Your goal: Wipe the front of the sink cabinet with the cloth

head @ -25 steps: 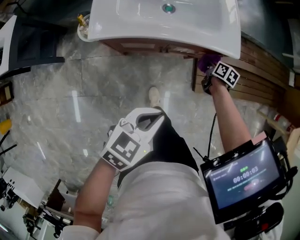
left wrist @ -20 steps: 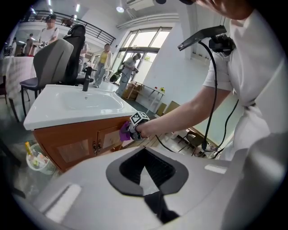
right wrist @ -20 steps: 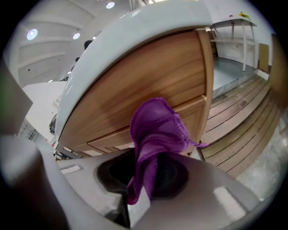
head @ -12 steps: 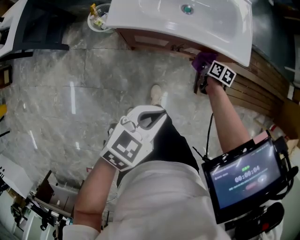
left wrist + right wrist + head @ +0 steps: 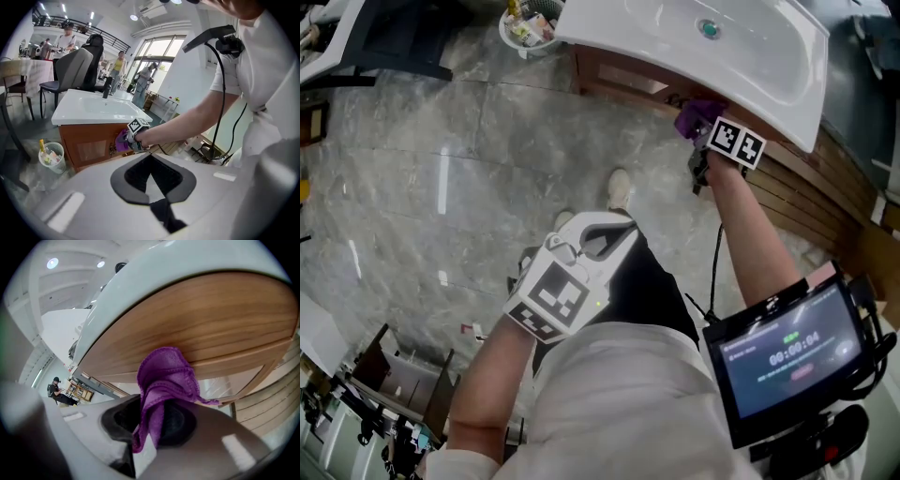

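Cloth against cabinet front (bin nearby)

The cloth is bright purple against the cabinet, which is warm orange-brown wood with fine horizontal grain, and the sink on top is plain glossy white. The floor is grey marble-look tile with pale veins and white glare streaks, and the slats off to the side are a darker brown. The left gripper and right gripper are both light grey with black pads, plus black-and-white square markers.
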`<state>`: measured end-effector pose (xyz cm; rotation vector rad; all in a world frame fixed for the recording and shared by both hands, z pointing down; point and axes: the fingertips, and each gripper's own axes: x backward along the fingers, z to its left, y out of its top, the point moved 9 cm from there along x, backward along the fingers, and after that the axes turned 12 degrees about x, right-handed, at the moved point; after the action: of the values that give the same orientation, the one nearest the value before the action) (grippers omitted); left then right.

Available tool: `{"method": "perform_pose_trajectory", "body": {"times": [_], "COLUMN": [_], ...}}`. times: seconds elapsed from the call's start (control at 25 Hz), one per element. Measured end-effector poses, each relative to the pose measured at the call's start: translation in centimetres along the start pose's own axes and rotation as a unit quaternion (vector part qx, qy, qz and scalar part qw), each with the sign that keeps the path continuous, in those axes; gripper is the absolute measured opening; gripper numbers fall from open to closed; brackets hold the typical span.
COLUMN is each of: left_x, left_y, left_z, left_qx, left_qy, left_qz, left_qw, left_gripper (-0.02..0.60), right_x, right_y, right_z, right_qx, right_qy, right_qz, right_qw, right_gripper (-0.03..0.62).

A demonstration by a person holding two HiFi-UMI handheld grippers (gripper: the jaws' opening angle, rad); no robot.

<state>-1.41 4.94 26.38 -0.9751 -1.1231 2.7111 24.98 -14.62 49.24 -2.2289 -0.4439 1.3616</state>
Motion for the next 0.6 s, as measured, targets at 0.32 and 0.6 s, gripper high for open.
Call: {"method": "perform_pose_trajectory", "body": {"times": [0.32, 0.6], "left_x": [3.1, 5.3], "left_y": [-1.6, -3.0], "left_z": [0.5, 1.2], "left_qx": [0.020, 0.041], "left_qy": [0.021, 0.037], "left_qz": [-0.022, -0.041], "left_qw": [0.9993, 0.9976], "left_gripper": [0.006, 0.006], "right_x": [-2.7, -6.2], "right_y": [0.8, 1.5], "right_z": [4.9, 9.2], "right_qx": [0.043, 0.081], "right_qy": [0.025, 0.048], "right_qz": [0.020, 0.040], "right_qw": [0.999, 0.995], "right_gripper": [0.081, 0.081]}}
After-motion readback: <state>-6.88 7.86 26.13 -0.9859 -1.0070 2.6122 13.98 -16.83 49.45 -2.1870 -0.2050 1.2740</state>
